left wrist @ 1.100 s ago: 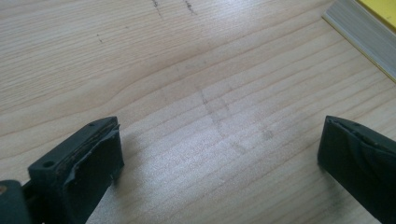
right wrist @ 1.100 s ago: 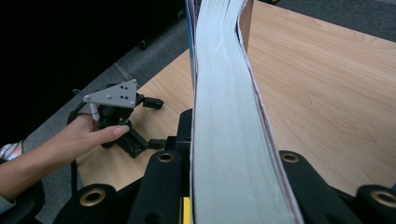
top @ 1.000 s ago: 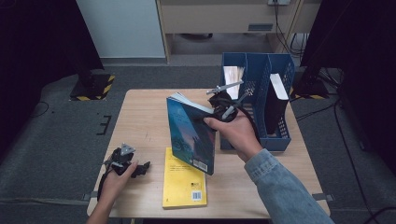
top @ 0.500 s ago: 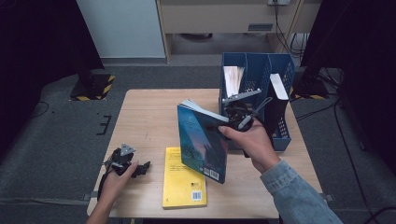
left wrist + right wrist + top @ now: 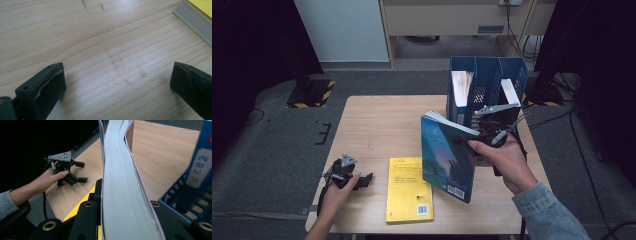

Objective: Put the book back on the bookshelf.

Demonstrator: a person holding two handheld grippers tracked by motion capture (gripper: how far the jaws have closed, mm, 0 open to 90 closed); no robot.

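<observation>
Blocking part of the blue file rack (image 5: 512, 80) from the high view, the blue book (image 5: 447, 160) hangs tilted above the counter (image 5: 377, 125), lifted clear of it just in front of the rack. The right claw (image 5: 479, 137) pinches the book at its top edge; in the right gripper view the page block (image 5: 120, 182) rises between the jaws and hides the counter behind it. The cover's writing is too small to read, though a barcode shows at its lower corner. A yellow book (image 5: 408, 189) lies flat beside it, also barcoded. The left claw (image 5: 362, 181) rests on the counter near its front left corner, jaws spread wide over bare wood. Papers stand in the rack's compartments.
</observation>
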